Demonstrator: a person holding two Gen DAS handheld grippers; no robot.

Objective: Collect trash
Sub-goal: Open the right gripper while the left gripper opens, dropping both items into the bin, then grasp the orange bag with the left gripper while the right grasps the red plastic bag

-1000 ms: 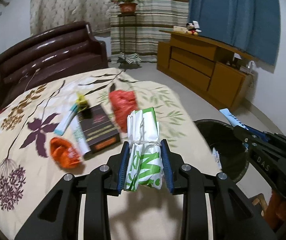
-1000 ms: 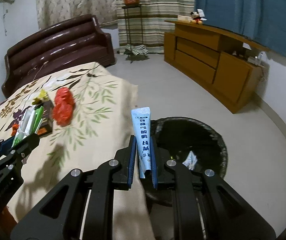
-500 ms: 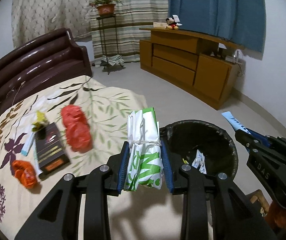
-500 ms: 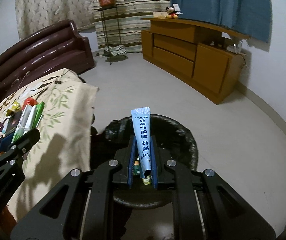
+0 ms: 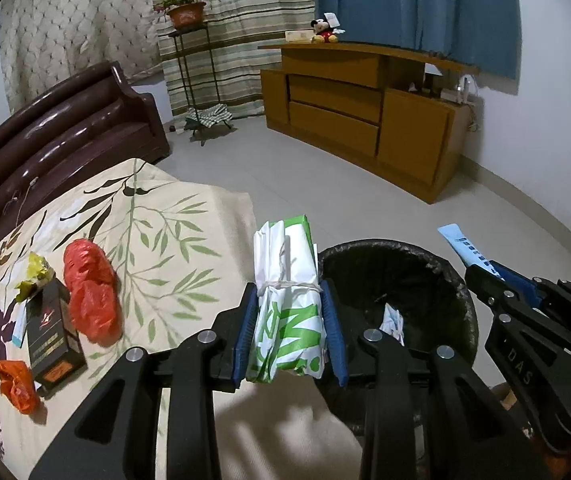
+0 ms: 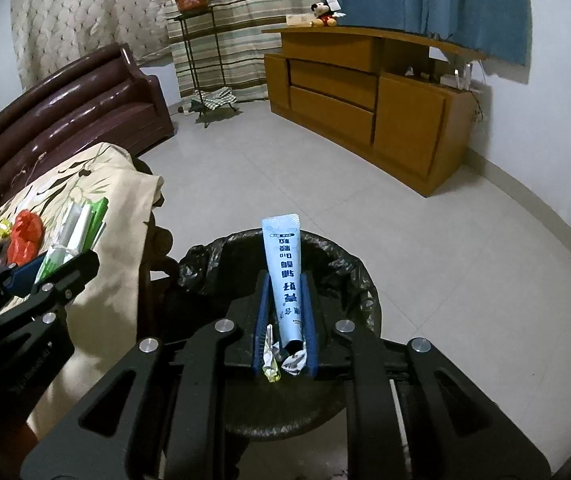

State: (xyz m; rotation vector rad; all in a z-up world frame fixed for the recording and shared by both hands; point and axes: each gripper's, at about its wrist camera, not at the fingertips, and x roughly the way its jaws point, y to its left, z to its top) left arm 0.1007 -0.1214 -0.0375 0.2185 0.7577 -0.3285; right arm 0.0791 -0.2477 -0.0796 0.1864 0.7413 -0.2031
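Note:
My left gripper point(image 5: 288, 332) is shut on a folded white-and-green paper bundle point(image 5: 287, 300) tied with string, held over the table edge beside the black-lined trash bin point(image 5: 441, 264). My right gripper point(image 6: 285, 320) is shut on a light blue tube point(image 6: 285, 276), held directly above the bin point(image 6: 349, 276). The tube also shows in the left wrist view point(image 5: 465, 246). Scraps of paper point(image 5: 391, 320) lie inside the bin. On the floral tablecloth point(image 5: 173, 240) lie a red plastic bag point(image 5: 91, 292), a small orange bag point(image 5: 15, 384), a dark box point(image 5: 51, 332) and a yellow wrapper point(image 5: 37, 274).
A dark brown sofa point(image 5: 57, 136) stands behind the table. A wooden cabinet point(image 5: 365, 116) runs along the right wall. A metal plant stand point(image 5: 197, 80) stands by the striped curtain. Grey tiled floor point(image 6: 425, 240) surrounds the bin.
Both grippers have swung right, away from the table. The right gripper with the tube now sits over the bin. The left gripper with the bundle has come up beside the bin.

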